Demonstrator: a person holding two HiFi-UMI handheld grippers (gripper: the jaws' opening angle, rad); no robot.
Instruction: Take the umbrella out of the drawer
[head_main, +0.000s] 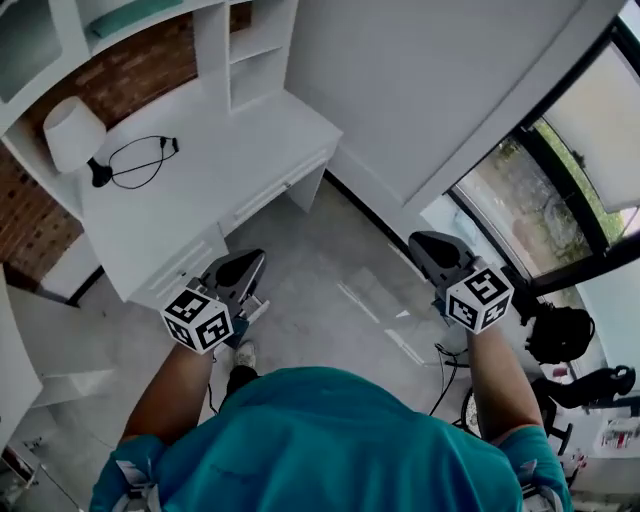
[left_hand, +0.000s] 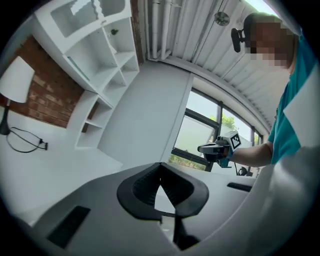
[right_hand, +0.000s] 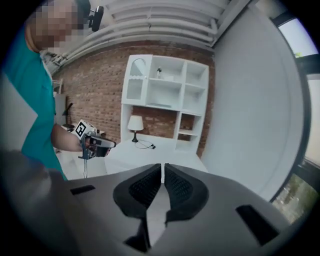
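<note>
No umbrella shows in any view. The white desk (head_main: 200, 190) stands at the upper left of the head view, with its drawer fronts (head_main: 268, 192) closed. My left gripper (head_main: 250, 262) hovers over the floor just in front of the desk's near corner, jaws shut and empty. My right gripper (head_main: 422, 242) is held further right, near the white wall, also shut on nothing. In the left gripper view the jaws of the left gripper (left_hand: 160, 166) meet at the tip. In the right gripper view the right gripper (right_hand: 163, 166) points toward the desk (right_hand: 150, 152).
A white lamp (head_main: 72, 132) and a looped black cable (head_main: 140, 160) lie on the desk top. White shelving (head_main: 250, 50) rises behind it against a brick wall (head_main: 30, 215). A large window (head_main: 560, 190) and dark gear (head_main: 560, 335) sit at the right.
</note>
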